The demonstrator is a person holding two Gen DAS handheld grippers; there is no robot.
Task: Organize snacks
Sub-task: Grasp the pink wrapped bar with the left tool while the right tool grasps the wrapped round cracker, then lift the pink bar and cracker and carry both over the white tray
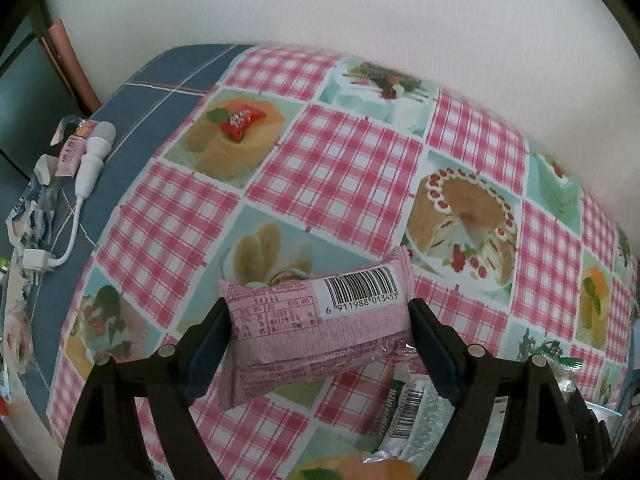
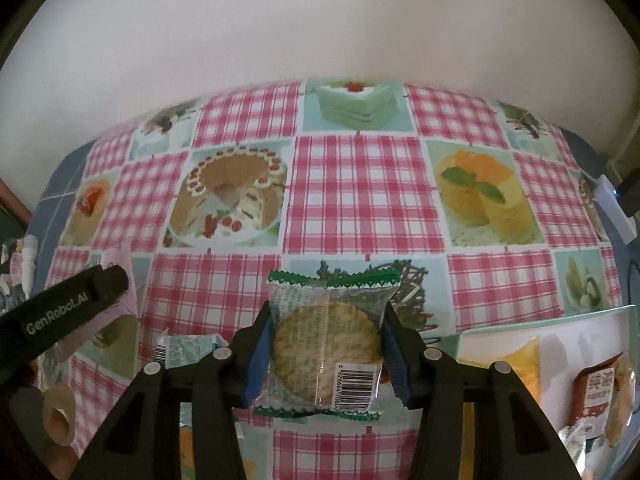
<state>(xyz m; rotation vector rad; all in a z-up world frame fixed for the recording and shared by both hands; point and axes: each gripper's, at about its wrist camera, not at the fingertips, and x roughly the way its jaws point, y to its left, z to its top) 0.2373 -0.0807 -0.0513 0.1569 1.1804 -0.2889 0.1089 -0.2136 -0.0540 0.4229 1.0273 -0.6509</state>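
Observation:
My left gripper is shut on a pink snack pack with a barcode, held above the patterned tablecloth. My right gripper is shut on a clear, green-edged cookie pack, held above the cloth. The left gripper's black body shows at the left of the right wrist view, with the pink pack behind it. A green-and-white snack pack lies on the cloth below the left gripper; it also shows in the right wrist view. A red candy lies at the far left.
A white tray at the right holds a yellow pack and a red-brown pack. A white charger cable and wrappers lie on the blue table edge at the left. A tape roll sits at lower left. A white wall stands behind.

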